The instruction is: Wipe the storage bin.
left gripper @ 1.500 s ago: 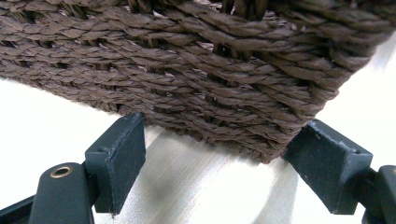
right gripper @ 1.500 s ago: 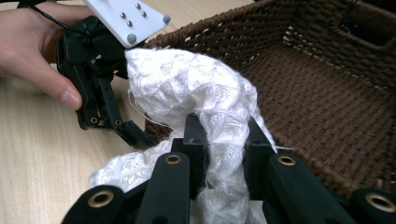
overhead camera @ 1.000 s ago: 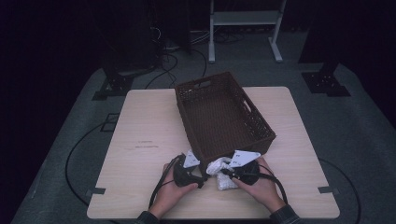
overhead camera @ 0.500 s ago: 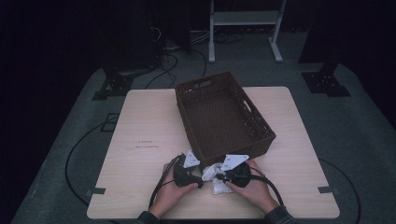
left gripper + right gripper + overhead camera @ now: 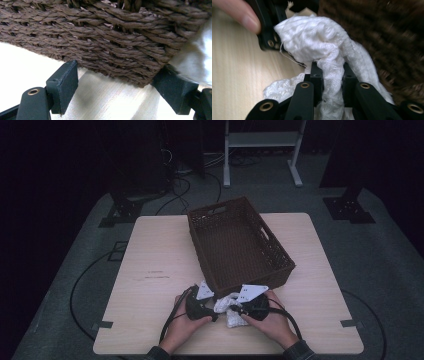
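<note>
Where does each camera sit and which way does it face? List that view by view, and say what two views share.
High view: fixed above the person's side, looking forward and down on the table; both hands, the left gripper and the right gripper meet at a white knitted cloth.
Left gripper view: rides the left gripper, facing the wicker basket wall; jaws apart.
Right gripper view: rides the right gripper, jaws shut on the white knitted cloth; a fingertip at top left.
Shared: both gripper views show the wicker basket and cloth.
</note>
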{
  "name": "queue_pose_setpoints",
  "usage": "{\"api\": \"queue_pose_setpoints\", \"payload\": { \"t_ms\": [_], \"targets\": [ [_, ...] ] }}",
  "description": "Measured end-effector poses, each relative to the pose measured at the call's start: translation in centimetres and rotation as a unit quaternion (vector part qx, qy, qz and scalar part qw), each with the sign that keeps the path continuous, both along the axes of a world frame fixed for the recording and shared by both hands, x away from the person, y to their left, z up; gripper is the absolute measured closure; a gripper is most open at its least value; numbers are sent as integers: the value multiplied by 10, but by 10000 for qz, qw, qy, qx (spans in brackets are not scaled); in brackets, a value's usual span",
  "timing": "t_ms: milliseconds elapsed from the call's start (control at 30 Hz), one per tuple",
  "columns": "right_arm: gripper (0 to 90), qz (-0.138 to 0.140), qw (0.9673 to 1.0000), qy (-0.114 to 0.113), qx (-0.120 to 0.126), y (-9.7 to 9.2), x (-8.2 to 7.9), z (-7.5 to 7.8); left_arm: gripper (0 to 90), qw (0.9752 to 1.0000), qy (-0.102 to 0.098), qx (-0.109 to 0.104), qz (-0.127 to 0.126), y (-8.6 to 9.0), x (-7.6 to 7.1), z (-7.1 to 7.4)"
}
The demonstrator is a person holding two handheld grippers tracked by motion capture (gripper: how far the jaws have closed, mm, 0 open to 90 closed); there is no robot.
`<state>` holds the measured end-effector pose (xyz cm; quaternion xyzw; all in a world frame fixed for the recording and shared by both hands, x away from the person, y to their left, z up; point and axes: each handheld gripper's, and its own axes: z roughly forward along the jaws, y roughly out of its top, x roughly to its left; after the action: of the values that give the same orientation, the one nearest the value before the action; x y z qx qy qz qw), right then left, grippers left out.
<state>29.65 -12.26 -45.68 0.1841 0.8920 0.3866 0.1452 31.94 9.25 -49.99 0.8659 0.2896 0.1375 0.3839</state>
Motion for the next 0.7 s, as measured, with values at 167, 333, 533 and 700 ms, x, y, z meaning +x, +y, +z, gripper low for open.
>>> {"api": "queue_pose_setpoints", "payload": {
  "t_ms": [167,333,533,700],
  "targets": [
    [763,8,9996,-87,277,-3,-4,15,207,10000,-3,-6,0,0,0,0],
    [763,17,9989,-268,388,-6,-7,30,208,10000,-1,-8,-1,0,0,0],
    [761,-27,9976,-411,548,-11,-11,42,208,10000,-9,-26,10,0,0,0],
    [758,-86,9960,-560,690,-18,-15,54,208,10000,-6,-67,37,-1,0,-1]
  ]
}}
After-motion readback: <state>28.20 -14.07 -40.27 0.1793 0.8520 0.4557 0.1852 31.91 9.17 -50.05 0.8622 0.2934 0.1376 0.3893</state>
